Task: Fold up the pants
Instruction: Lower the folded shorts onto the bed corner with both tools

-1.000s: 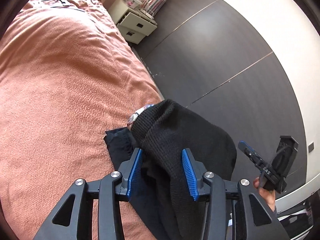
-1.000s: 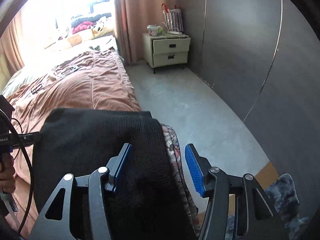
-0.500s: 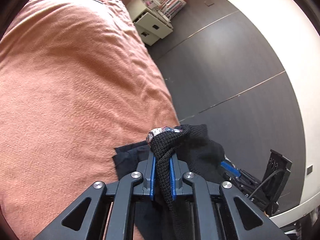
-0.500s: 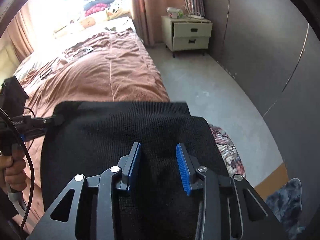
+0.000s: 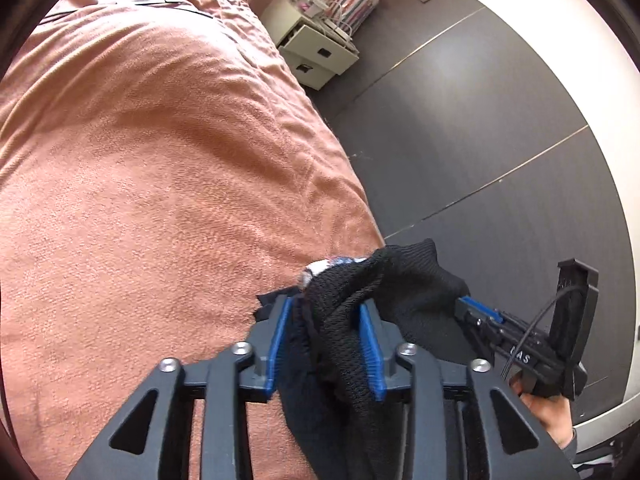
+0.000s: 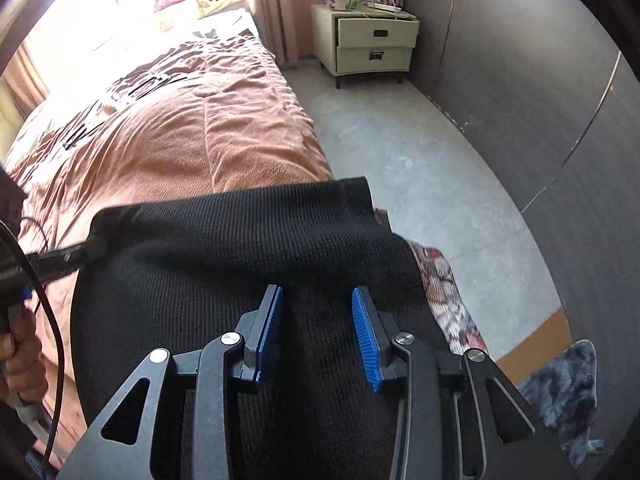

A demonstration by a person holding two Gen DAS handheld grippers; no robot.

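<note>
My left gripper (image 5: 326, 344) has just been opening, and a bunched fold of the black knit pants (image 6: 248, 256) sits between its blue pads, whether still pinched I cannot tell. My right gripper (image 6: 318, 334) stands part-open over the cloth, pads not pressing it. The pants hang stretched between both grippers above the edge of the rust-coloured bedspread (image 5: 152, 168).

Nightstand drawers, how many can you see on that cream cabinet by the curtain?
2. On the nightstand, the upper drawer sits slightly pulled out and the lower drawer sits directly beneath it, closed. No further drawers show from these views.
</note>
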